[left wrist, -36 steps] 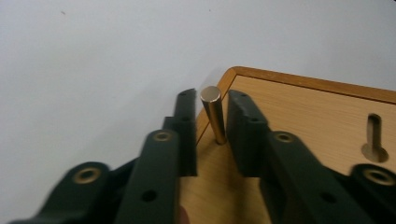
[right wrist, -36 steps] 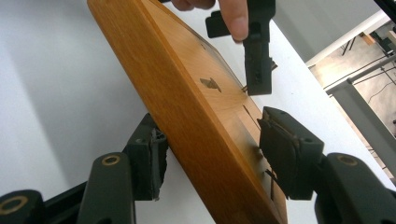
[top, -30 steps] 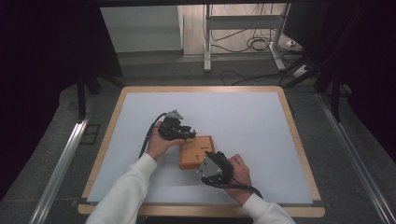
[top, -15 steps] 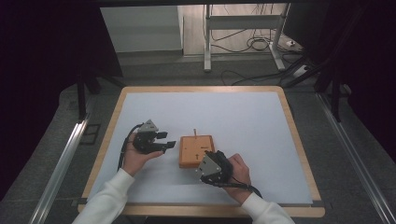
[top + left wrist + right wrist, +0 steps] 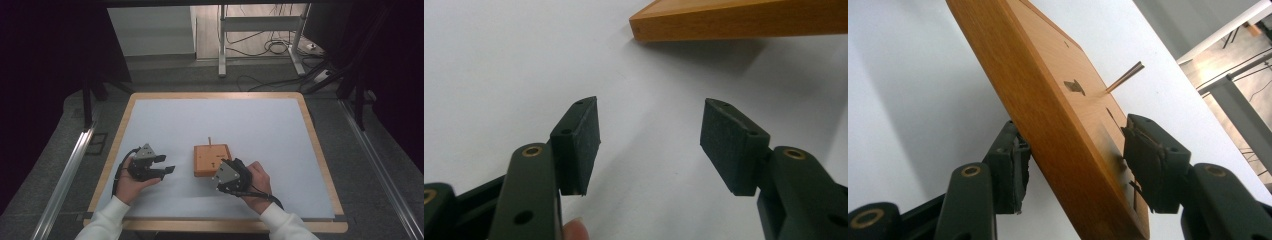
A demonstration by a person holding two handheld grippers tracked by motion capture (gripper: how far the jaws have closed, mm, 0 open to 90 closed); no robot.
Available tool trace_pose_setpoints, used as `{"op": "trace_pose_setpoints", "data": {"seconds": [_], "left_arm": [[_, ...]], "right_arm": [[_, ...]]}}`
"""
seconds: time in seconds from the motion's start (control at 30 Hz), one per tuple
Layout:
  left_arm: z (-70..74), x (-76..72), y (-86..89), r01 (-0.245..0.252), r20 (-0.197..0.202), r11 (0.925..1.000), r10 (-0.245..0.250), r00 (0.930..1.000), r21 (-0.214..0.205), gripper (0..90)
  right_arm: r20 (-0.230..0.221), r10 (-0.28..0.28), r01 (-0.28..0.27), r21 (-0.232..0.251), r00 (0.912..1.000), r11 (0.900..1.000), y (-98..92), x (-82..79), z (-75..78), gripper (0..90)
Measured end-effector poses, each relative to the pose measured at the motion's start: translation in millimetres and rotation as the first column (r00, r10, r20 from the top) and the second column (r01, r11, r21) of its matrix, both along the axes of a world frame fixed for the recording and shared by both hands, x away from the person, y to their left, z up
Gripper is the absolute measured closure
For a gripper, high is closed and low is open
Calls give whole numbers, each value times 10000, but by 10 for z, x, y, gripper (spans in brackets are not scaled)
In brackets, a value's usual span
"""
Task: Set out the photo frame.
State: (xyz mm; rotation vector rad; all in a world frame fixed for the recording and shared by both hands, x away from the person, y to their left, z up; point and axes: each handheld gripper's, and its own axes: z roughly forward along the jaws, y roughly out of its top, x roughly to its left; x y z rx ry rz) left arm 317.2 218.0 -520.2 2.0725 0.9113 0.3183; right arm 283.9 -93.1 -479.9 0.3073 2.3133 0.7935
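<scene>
Wooden block (image 5: 212, 159), orange-brown and flat, lies on the white table (image 5: 260, 120) a little right of the near middle, with a thin stick (image 5: 210, 140) standing up from its far edge. The left gripper (image 5: 165, 165) has pulled away from the block, where it sat 1 second ago, and now rests well to the block's left, close to the table surface. Its jaws have just been opening and stand wide with nothing between them; in the left gripper view the pads (image 5: 579, 140) frame bare white table, and the block's corner (image 5: 744, 20) lies ahead. The right gripper (image 5: 220, 172) stays at the block's near right corner. In the right gripper view 1 jaw sits under the block (image 5: 1058, 130) and the other over its top face, closed on its thickness, so I judge it is holding that corner, tilted up. The stick (image 5: 1124, 77) shows past the slots in the top. This suggests the left gripper has finished placing the stick, while the right steadies the block
</scene>
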Motion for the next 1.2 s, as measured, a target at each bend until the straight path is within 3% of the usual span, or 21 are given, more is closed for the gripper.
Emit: {"op": "trace_pose_setpoints", "data": {"seconds": [0.13,0.4,0.63,1.2], "left_arm": [[-30,11,-27,140,-10,9997,-140,9999,212,402],[-53,6,-44,102,-38,9997,-101,9999,244,403],[-78,16,-22,7,-112,9998,-5,9999,192,403],[-93,19,-22,74,-267,9998,-69,9996,183,399]], "right_arm": [[-122,61,-63,-174,9999,9998,35,58,80,468],[-299,36,-41,-163,9995,9999,34,186,250,512],[-877,252,-275,-257,9958,9993,67,337,388,538],[-639,383,-425,-652,9972,9970,121,430,456,616]]}}
